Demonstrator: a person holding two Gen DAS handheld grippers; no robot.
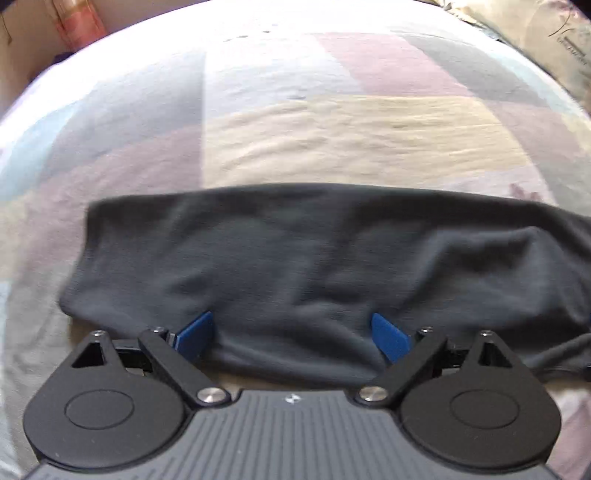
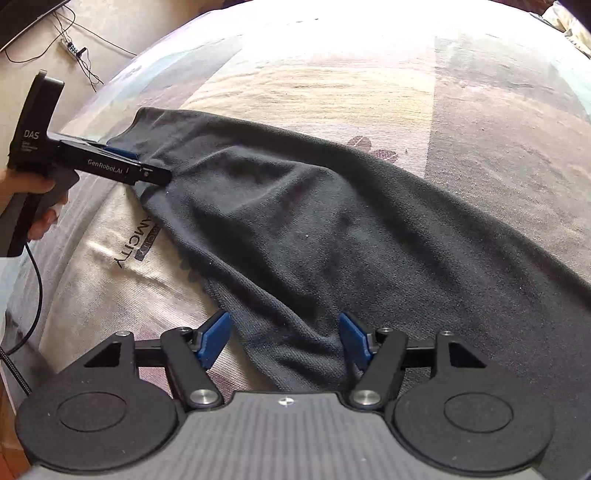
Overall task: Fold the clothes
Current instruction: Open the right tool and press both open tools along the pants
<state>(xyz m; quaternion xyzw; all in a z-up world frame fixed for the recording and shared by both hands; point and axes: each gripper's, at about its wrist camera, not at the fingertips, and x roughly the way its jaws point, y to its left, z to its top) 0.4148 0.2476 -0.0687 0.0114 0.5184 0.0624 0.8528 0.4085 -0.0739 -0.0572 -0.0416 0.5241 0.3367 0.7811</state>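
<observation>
Underneath everything lies a bed (image 1: 332, 122) covered by a sheet printed in large blocks of pink, grey, cream and pale blue, lightly wrinkled and washed out by strong light toward its far side. Spread across it is a dark grey garment (image 1: 295, 258), folded into a long band that runs from left to right near the bed's near edge. In the right wrist view the same garment (image 2: 332, 229) stretches diagonally from the upper left to the lower right.

The left tool (image 1: 293, 332) has its blue fingers (image 1: 195, 334) spread wide, one on each side of a bulge at the garment's near edge, not clamped on it. The right tool (image 2: 282, 338) is likewise spread apart, its blue fingers (image 2: 214, 338) straddling a narrow bunched end of the cloth.

From the right wrist view, the left tool (image 2: 147, 171) appears side-on at the garment's far left end, held by a hand (image 2: 33, 195), with a black cable (image 2: 35, 295) trailing down from it. Printed lettering (image 2: 129, 243) shows on the pale fabric beside the garment. Beyond the bed, a beige floor (image 2: 110, 26) carries a power strip (image 2: 70, 46) and loose wires. In the left wrist view a pillow (image 1: 546, 40) sits at the far right corner.
</observation>
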